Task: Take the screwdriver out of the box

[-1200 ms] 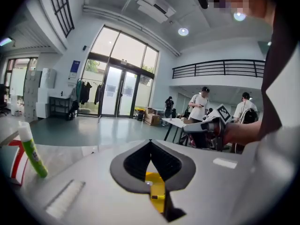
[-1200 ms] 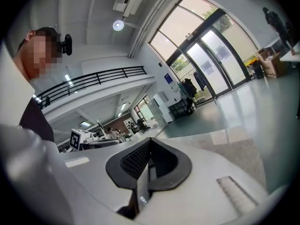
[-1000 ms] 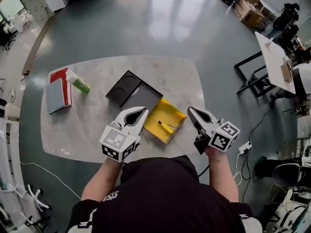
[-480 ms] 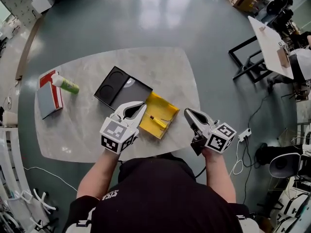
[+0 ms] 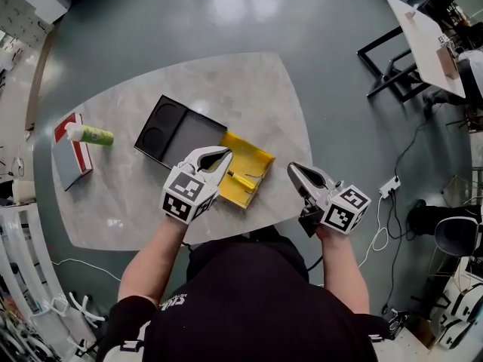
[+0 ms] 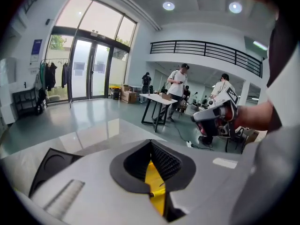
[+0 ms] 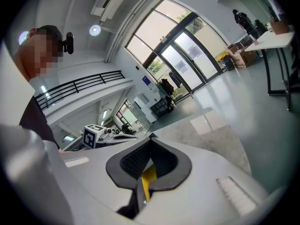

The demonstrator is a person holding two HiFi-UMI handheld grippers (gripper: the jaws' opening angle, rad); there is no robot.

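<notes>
The small yellow-handled screwdriver (image 5: 243, 179) lies inside the shallow open yellow box (image 5: 260, 155), near its middle; the box sits on the pale marble-topped table (image 5: 249, 89), touching a black plastic tray (image 5: 177, 133) on its left; the left gripper (image 5: 225, 154) hangs over the box's left edge, jaws pressed together on nothing; the right gripper (image 5: 293, 170) is just off the table's right edge, apart from the box, jaws likewise together and empty; at the far left a green bottle (image 5: 90, 135) lies across a red-and-grey book (image 5: 68, 161).
</notes>
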